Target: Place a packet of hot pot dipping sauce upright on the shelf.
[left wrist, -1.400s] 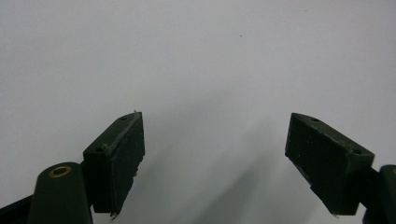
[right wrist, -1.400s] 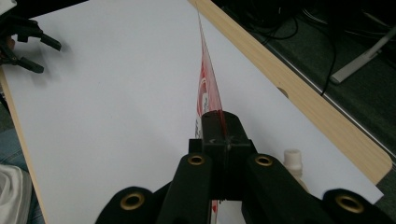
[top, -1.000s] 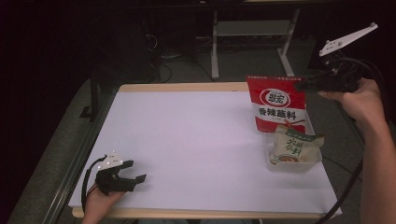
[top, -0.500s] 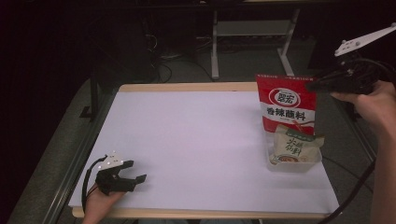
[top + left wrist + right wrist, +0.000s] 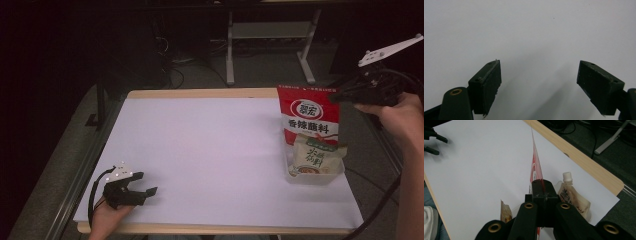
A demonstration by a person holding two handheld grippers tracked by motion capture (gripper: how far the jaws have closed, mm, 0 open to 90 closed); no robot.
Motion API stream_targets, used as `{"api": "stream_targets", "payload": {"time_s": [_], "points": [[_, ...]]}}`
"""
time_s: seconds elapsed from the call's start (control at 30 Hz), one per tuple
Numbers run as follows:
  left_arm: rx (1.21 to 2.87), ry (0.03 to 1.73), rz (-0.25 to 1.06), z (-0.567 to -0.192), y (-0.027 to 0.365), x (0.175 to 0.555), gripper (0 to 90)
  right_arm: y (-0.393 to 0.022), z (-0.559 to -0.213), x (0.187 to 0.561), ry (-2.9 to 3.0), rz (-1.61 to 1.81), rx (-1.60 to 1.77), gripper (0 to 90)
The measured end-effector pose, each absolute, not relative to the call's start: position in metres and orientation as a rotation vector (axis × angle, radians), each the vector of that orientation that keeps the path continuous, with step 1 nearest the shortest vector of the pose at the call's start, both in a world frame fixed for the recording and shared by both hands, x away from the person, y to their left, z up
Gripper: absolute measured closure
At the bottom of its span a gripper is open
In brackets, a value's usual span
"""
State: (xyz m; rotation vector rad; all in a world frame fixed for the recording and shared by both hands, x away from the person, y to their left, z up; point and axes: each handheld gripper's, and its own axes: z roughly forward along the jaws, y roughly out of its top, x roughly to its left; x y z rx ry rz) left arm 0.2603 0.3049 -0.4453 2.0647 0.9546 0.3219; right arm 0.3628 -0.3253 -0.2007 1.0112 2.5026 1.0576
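Nearest, at the front left corner: left tongs resting low on the white sheet, jaws wide apart, nothing between them. In the left gripper view, just bare sheet ahead of the open jaws. No part in the work so far, by the look of it.

Farther off, at the right side: right tongs raised above the table, jaws pressed together on the top corner of the red pouch. Seen edge-on in the right gripper view, with the red pouch running straight out from the closed jaws.

Red pouch hanging upright below and left of the right tongs, lower edge hidden behind the pale pouch in the clear tray. Cannot tell whether touching the tray. Just right of the jaws in the right gripper view, a spouted pouch.

Judged about midway: pale pouch lying in the tray, red pouch gripped and hanging, not yet released. Left to do, probably: settling the red pouch and opening the right jaws.

Beyond both tongs: plain sheet, then the table's wooden edge. Past that, a dim room with grey floor, loose cables and a metal stand.
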Motion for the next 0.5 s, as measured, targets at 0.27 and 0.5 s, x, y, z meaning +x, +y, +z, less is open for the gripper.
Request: {"api": "stream_targets", "payload": {"time_s": [0.27, 0.5], "points": [[2.068, 0.950, 0.330, -0.446, 0.306, 0.260, 19.5, -0.328, -0.221, 0.369, 2.523, 1.073, 1.039, 90.0], [2.069, 0.952, 0.328, -0.445, 0.306, 0.260, 19.5, -0.333, -0.226, 0.369, 2.518, 1.083, 1.049, 90.0]]}}
